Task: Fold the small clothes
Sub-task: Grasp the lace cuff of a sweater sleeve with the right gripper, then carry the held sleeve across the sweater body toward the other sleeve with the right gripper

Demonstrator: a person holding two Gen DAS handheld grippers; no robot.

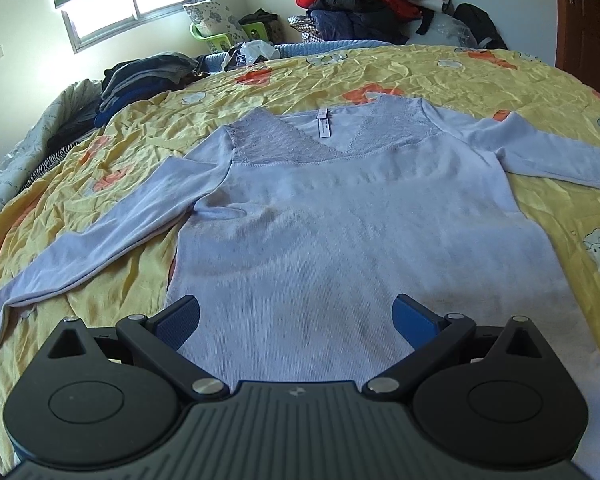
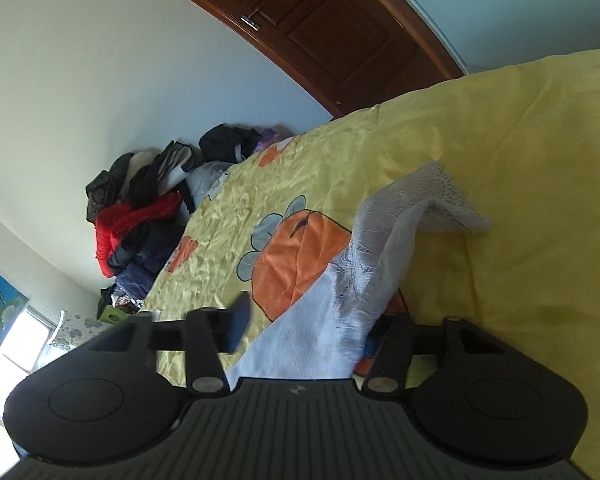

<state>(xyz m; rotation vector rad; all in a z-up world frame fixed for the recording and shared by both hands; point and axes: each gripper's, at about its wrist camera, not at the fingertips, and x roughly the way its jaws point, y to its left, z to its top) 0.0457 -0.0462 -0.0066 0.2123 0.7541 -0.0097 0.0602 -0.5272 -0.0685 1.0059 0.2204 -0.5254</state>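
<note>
Pale lilac knit, the long-sleeved top lies face up and spread flat on the yellow bedsheet, neckline at the far end and hem nearest. The left gripper hovers released over the hem, while the right gripper has its jaws apart around the lace-cuffed sleeve, not clenched. The thin, stretchy sleeve could slip out or drag the body askew, wrinkling the fold.
</note>
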